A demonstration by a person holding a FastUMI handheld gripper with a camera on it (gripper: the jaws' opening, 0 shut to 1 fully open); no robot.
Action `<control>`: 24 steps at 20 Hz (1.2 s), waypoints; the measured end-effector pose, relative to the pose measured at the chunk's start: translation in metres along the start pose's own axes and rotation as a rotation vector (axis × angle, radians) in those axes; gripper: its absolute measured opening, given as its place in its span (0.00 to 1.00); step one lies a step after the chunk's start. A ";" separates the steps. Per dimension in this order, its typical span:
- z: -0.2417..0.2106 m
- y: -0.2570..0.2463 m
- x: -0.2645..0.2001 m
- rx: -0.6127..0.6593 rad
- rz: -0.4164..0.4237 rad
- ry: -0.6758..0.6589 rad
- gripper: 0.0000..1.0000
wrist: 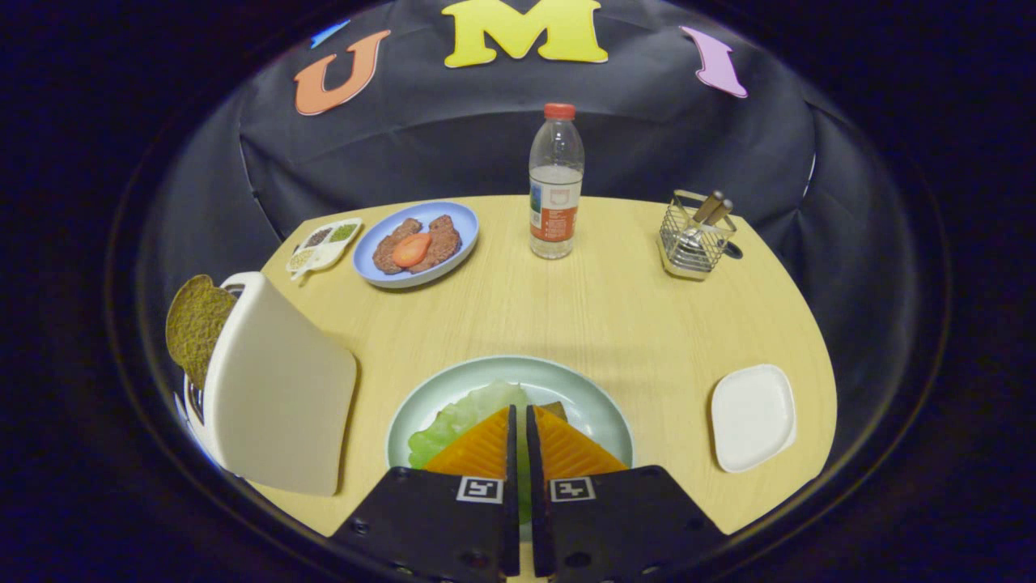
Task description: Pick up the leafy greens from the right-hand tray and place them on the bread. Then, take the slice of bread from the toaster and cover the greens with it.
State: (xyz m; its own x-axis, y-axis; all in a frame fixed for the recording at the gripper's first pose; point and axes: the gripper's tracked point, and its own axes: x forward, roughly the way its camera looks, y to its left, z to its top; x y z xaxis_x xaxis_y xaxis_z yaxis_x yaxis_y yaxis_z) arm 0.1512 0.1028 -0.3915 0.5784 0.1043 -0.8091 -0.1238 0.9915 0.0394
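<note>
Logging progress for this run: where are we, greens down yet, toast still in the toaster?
Done, apparently: the right-hand white tray sits bare, and the leafy greens lie on the green plate, over a brown edge that may be the bread. In hand: the gripper is over the greens, fingers nearly together; grip unclear. Left: the bread slice stands in the toaster, not yet moved.

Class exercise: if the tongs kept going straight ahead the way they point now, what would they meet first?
The tongs, nearly shut, sit over the leafy greens on the green plate. Straight on they would probably pass its far rim, then reach the water bottle; height is unclear.
</note>
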 end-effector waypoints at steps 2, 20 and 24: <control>0.003 0.007 -0.017 0.005 0.016 -0.022 0.18; 0.036 0.133 -0.137 -0.090 0.118 -0.220 0.98; 0.048 0.163 -0.147 -0.085 0.135 -0.236 0.98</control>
State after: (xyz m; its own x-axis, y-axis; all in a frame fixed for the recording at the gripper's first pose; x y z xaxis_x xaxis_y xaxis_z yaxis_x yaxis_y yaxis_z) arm 0.0844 0.2525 -0.2383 0.7222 0.2602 -0.6409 -0.2742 0.9583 0.0802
